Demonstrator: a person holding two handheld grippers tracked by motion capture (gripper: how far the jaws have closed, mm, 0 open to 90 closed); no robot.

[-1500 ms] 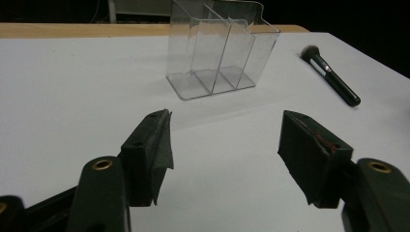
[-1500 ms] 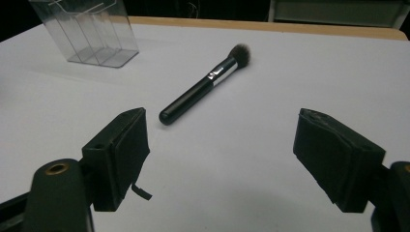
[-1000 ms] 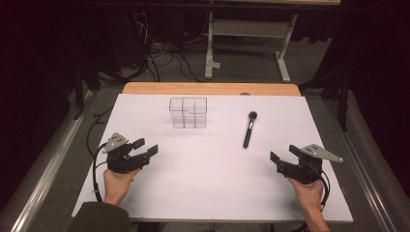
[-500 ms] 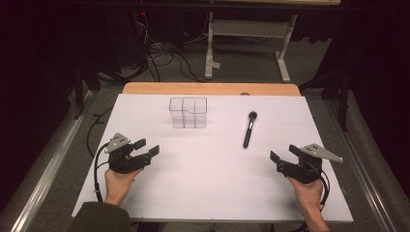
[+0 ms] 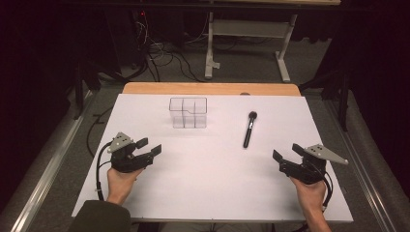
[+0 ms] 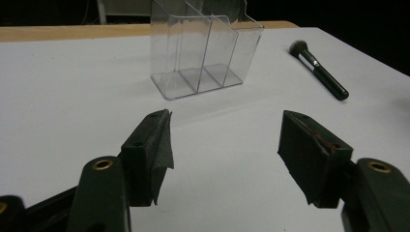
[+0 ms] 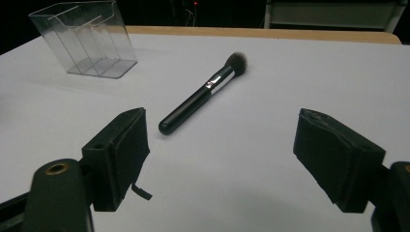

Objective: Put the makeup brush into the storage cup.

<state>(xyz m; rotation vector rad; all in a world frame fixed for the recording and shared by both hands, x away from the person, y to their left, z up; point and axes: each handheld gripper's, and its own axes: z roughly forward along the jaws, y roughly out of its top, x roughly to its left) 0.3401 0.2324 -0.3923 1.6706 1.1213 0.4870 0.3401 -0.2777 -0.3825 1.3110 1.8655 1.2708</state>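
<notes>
A clear plastic organizer [image 5: 188,112] with several compartments stands upright at the back middle of the white table [image 5: 208,188]; it also shows in the left gripper view [image 6: 200,46] and the right gripper view [image 7: 84,38]. A black makeup brush [image 5: 249,129] lies flat to its right, bristles pointing away from me [image 6: 319,70] [image 7: 203,92]. My left gripper [image 5: 149,147] rests open near the left front, nothing between its jaws [image 6: 227,154]. My right gripper [image 5: 285,152] rests open near the right front, also empty [image 7: 222,159].
A wooden strip [image 5: 212,89] runs along the table's far edge. Beyond it stand a metal frame's legs [image 5: 209,58] and loose cables [image 5: 164,53] on the floor. A metal rail [image 5: 48,174] runs along the table's left side.
</notes>
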